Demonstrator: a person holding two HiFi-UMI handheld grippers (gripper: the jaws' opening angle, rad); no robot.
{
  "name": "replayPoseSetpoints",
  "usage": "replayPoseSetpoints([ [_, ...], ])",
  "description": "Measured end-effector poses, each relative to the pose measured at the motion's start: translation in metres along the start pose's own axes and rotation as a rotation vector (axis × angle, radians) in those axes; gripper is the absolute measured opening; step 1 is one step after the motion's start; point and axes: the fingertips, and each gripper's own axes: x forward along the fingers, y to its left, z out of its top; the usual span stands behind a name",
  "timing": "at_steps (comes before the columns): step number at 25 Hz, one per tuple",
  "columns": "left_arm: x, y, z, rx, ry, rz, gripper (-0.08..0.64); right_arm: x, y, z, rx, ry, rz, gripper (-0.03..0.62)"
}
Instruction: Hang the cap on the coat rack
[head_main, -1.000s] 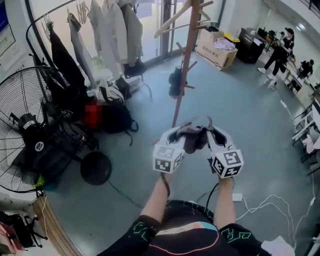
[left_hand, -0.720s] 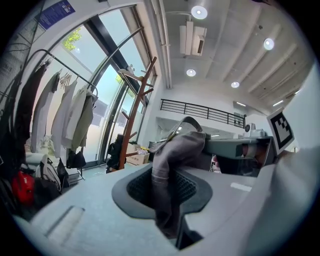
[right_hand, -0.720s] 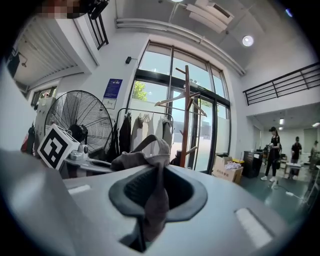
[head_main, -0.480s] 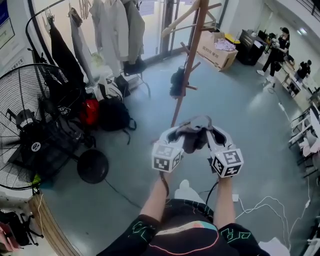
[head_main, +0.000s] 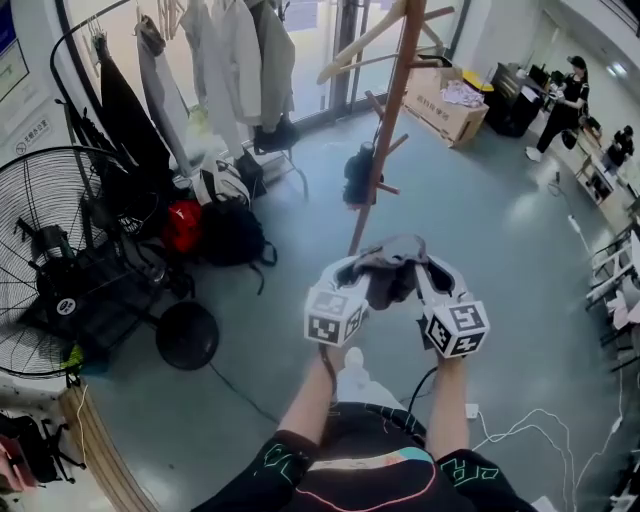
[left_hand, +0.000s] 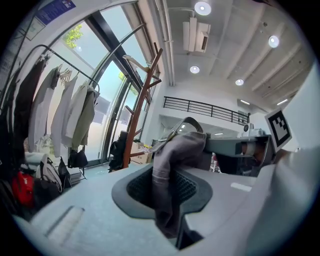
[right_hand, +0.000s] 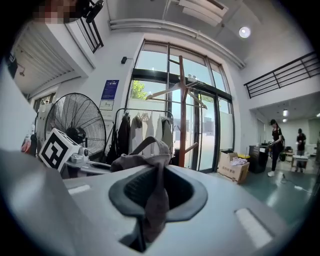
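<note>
Drifting rightward in the head view since a second ago, the tall brown wooden coat rack (head_main: 392, 110) is now standing slightly further to the right, while both bare forearms are staying stretched forward side by side. The left gripper (head_main: 350, 272) and the right gripper (head_main: 432, 272) are angling inward toward each other. Each one's fingers are pinching nearly closed on an edge of the grey fabric cap (head_main: 390, 262), which is hanging between them in the air, near the rack's lower pole and touching none of its pegs.
</note>
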Motion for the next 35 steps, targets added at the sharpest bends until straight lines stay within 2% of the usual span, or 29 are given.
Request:
replayPoseSetpoints([
  [4, 0.024, 0.023, 0.010, 0.007, 0.003, 0.042, 0.074, 0.035, -0.017, 0.001, 0.013, 0.003, 0.038, 0.054],
  [14, 0.108, 0.059, -0.001, -0.023, 0.079, 0.089, 0.074, 0.113, -0.079, -0.017, 0.022, 0.063, 0.086, 0.054],
  [19, 0.146, 0.066, 0.003, 0.012, 0.097, 0.108, 0.074, 0.143, -0.111, -0.022, 0.004, 0.062, 0.105, 0.054],
  [24, 0.167, 0.077, -0.001, 0.033, 0.137, 0.130, 0.074, 0.172, -0.123, -0.028, 0.021, 0.065, 0.153, 0.054],
  [29, 0.180, 0.090, -0.013, 0.000, 0.182, 0.153, 0.074, 0.189, -0.130, -0.042, 0.055, 0.112, 0.188, 0.054],
  [35, 0.184, 0.094, -0.043, -0.023, 0.248, 0.164, 0.074, 0.200, -0.129, -0.073, 0.123, 0.154, 0.211, 0.054],
])
